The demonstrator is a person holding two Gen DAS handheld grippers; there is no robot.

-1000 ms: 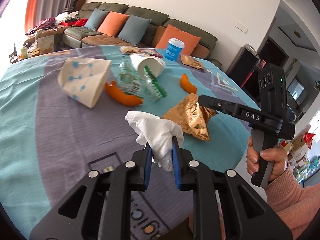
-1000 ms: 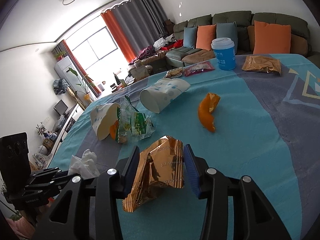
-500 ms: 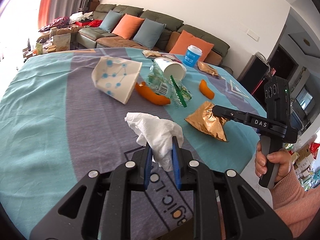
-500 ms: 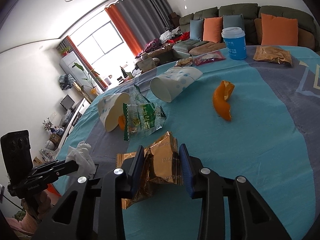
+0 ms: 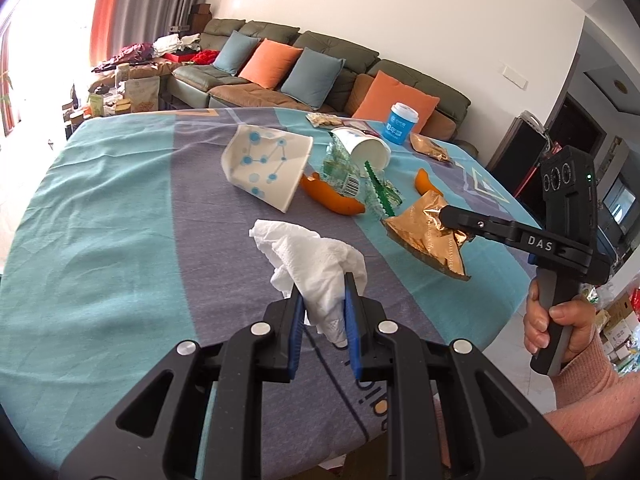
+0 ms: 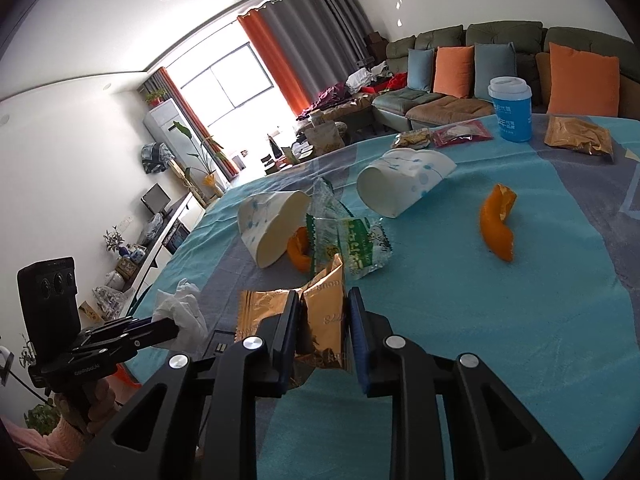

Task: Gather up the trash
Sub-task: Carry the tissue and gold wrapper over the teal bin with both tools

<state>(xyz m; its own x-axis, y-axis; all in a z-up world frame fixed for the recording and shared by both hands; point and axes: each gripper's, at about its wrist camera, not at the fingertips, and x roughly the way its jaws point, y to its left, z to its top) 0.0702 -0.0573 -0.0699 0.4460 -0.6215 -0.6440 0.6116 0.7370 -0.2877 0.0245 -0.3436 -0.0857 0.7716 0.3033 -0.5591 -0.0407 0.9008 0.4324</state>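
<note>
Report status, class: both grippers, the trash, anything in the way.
Left gripper shut on tissue. Right gripper has just been closing, gold wrapper between its jaws, lifted. Cups, peels remain on table. Nothing blocking.

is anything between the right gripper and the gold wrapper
No. The right gripper has just been closing on the gold wrapper, which sits directly between its fingers, lifted off the tablecloth.
</note>
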